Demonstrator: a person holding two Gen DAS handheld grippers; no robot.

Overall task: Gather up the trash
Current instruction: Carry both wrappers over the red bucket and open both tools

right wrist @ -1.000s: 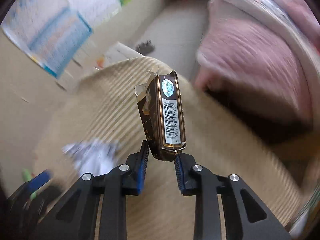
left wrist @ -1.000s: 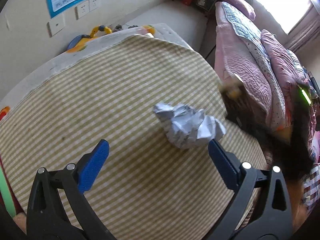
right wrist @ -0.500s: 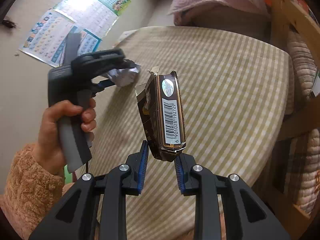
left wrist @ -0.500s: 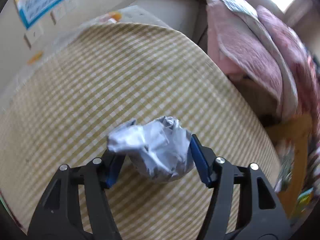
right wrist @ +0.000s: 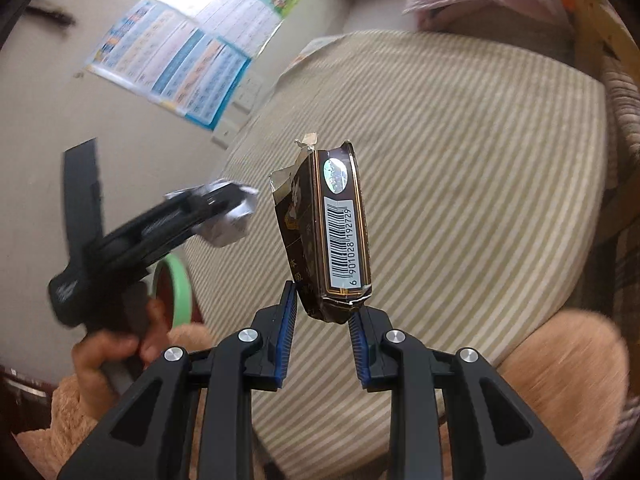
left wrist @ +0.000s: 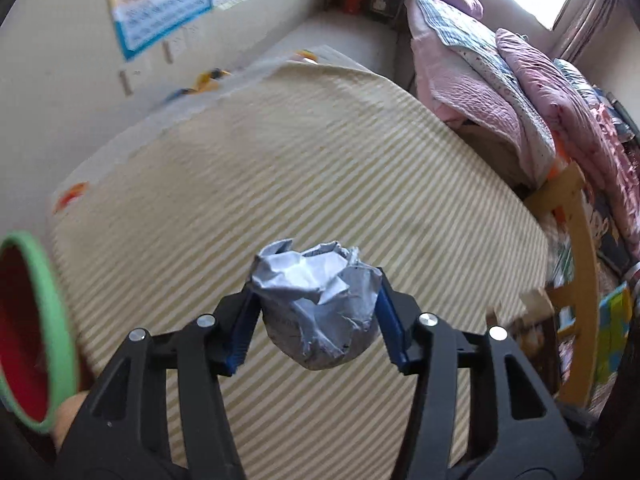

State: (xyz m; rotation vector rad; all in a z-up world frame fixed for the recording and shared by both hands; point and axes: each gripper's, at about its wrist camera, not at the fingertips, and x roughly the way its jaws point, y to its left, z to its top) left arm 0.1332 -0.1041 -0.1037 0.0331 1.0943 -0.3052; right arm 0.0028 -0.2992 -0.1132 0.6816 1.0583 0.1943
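Note:
A crumpled grey-white paper ball [left wrist: 320,304] hangs above the striped tablecloth [left wrist: 320,152], between the blue pads of my left gripper [left wrist: 316,288]. The jaws are closing and the pads press on both sides of the ball. The right wrist view shows the same left gripper [right wrist: 208,204] from the side, blurred, with the paper ball [right wrist: 232,224] at its tip. My right gripper [right wrist: 322,300] is shut on the lower end of a torn-open dark brown carton [right wrist: 340,232] with a barcode, held upright over the table [right wrist: 480,152].
A bin with a green rim [left wrist: 44,320] and a red inside stands at the table's left edge, also in the right wrist view as the green rim [right wrist: 180,276]. A hand [right wrist: 112,352] in a fuzzy peach sleeve holds the left gripper. Pink bedding [left wrist: 520,92] and a wooden frame [left wrist: 580,240] lie right.
My left gripper went from wide open around the paper ball to closed on it and lifted it off the cloth; the bin came into view. The right gripper kept the carton while moving.

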